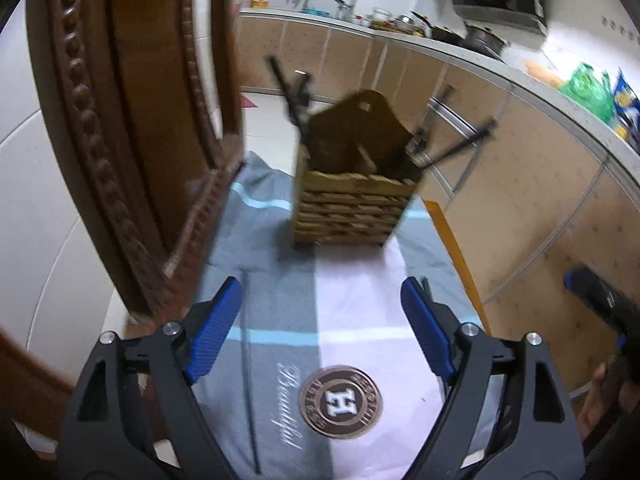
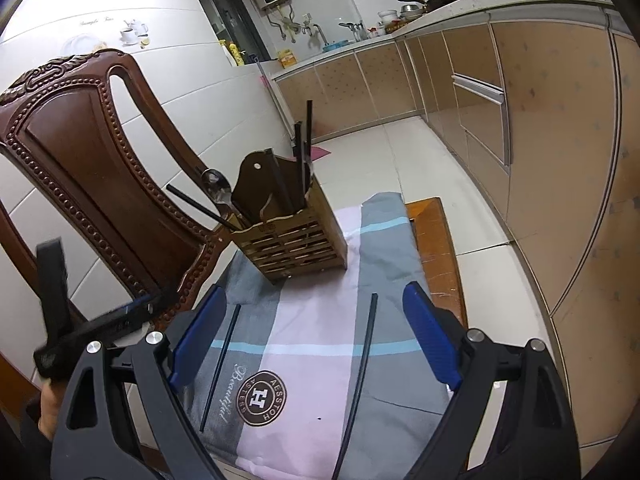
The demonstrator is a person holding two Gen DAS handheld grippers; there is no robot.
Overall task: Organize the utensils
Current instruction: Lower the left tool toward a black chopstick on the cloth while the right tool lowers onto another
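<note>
We see a small wooden table (image 2: 434, 236) covered by a striped cloth (image 2: 304, 360). On the cloth a slatted holder (image 2: 298, 240) stands toward the far edge, and two black chopsticks (image 2: 362, 364) lie apart nearer us.

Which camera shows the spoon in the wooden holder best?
The right wrist view: the spoon shows its shiny bowl clearly, leaning out of the wooden holder beside the chair. The left wrist view is blurred; among the holder's dark utensils no spoon can be made out.

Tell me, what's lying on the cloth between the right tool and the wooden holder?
In the right wrist view, two black chopsticks lie loose on the striped cloth between the right tool and the wooden holder; otherwise bare.
</note>
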